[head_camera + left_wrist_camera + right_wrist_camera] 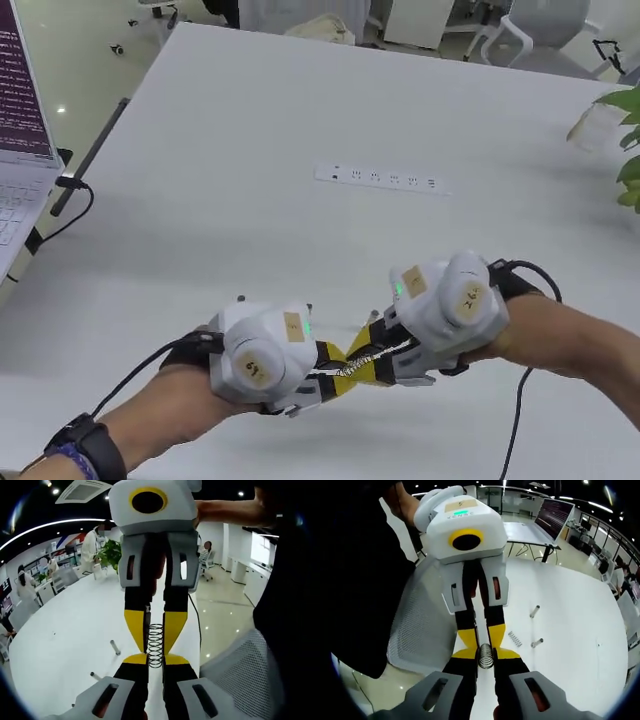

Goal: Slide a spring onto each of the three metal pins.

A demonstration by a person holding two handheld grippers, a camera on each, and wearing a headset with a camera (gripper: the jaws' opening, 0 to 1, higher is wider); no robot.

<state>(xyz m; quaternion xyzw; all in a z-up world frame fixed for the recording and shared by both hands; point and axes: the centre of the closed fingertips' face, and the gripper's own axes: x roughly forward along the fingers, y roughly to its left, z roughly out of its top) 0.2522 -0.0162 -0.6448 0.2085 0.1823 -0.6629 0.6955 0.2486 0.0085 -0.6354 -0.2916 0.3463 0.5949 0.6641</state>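
Right gripper view: my right gripper (486,653) and left gripper (482,636), tip to tip, each pinch one shared spring (486,658); I count two metal pins (535,611) (536,642) and one loose spring (514,639) on the table (570,630).

Open room is left across the white tabletop (250,110), broken midway by a flat white power strip (390,180). The left edge is blocked by an open silver laptop (15,150), the right by a leafy green plant (625,135).

Jaws hide much of the spring (155,646); the laptop (18,100) is cropped.
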